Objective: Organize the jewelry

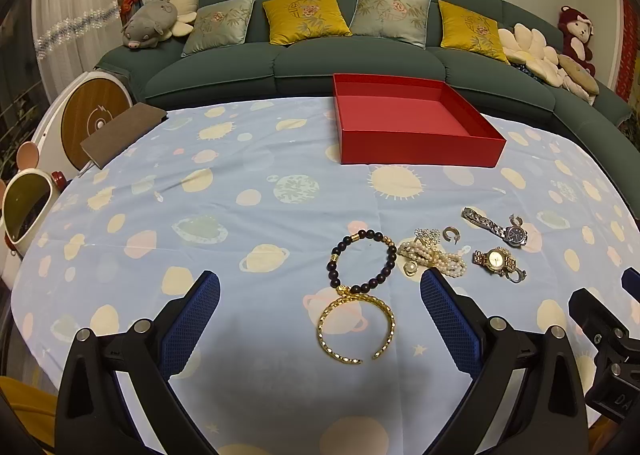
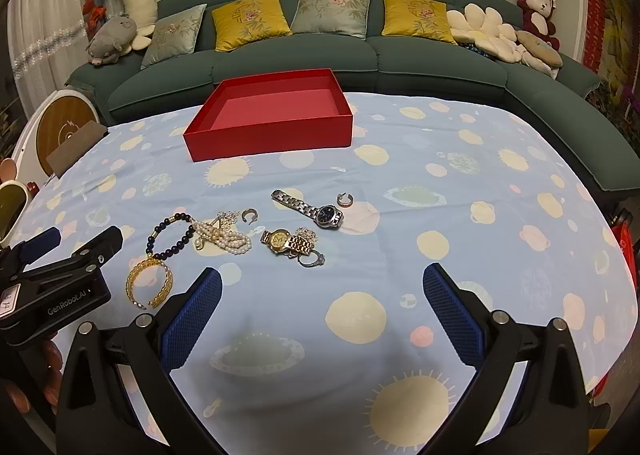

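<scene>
Both grippers hover low over the near edge of the table (image 1: pixel 120 215), which is covered in a pale blue planet-print cloth.

Left gripper (image 1: pixel 320 291): blue-padded fingers spread wide apart, nothing between them. The gold cuff bangle (image 1: pixel 356 329) lies on the cloth just ahead of the gap, open end toward the near edge. The dark bead bracelet (image 1: pixel 362 261) touches the bangle's far side.

Right gripper (image 2: pixel 322 287): fingers likewise wide apart and holding nothing. It sits beside the left one, with bare cloth between its fingers.

Jewelry, loose near the middle of the table, closer to the near edge than the far one:
- Pearl strand heap (image 2: pixel 224 239), just right of the bead bracelet, a small silver filigree piece (image 2: pixel 228 216) at its far side.
- Small hoop earring (image 2: pixel 250 215), just beyond the pearls.
- Gold watch (image 2: pixel 286 241), right of the pearls; a silver ring (image 2: pixel 312 260) touches its band end on the near side.
- Silver watch with dark dial (image 2: pixel 316 210), beyond the gold one, band stretched out.
- Second hoop earring (image 2: pixel 345 200), just right of the silver watch.

Red open box (image 2: pixel 272 131): at the far edge of the table, well apart from the jewelry, nothing visible inside.

Green sofa (image 1: pixel 360 59) with cushions behind the table.
</scene>
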A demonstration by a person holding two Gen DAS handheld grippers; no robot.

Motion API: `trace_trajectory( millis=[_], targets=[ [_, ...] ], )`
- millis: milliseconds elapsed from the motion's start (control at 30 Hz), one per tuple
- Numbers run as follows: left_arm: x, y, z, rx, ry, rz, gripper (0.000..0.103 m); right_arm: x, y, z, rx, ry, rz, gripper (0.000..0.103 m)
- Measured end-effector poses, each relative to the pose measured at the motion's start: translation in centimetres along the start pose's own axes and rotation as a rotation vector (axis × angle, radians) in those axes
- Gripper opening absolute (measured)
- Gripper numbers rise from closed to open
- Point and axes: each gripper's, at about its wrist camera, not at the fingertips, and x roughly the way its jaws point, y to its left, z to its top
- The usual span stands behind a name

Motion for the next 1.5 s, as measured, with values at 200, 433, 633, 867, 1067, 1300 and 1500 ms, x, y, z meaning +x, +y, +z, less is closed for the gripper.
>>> trace_trajectory(
  millis=[200,433,633,867,1067,1300,1500],
  targets=[
    [-0.04,-0.03,-0.04,0.002,-0.002,0.001,0.098,0.11,-0.1,0.02,0.0,0.002,0.004,0.098],
    [-0.09,-0.1,-0.05,0.003,-0.003,0.001,0.098,0.14,-0.08,0.0,0.0,0.001,0.005,0.098],
    [-0.1,-0.16,-0.03,0.003,-0.004,0.002,0.098,0.12,-0.05,0.0,-0.001,0.0,0.004,0.098],
    [-0.12,-0.15,-0.02,0.002,-0.003,0.003,0.098,0.15,0.02,0.05,-0.003,-0.005,0.01,0.098],
    [-0.12,-0.17,0.0,0.003,-0.003,0.002,0.098,0.2,0.08,0.05,-0.001,-0.004,0.009,0.098],
    [-0.15,-0.21,-0.01,0.003,-0.005,0.003,0.098,0.27,0.17,0.04,-0.003,-0.003,0.013,0.098],
    [-0.16,-0.25,-0.02,0.004,-0.006,0.003,0.098,0.38,0.27,-0.02,-0.004,-0.003,0.016,0.098]
  ],
)
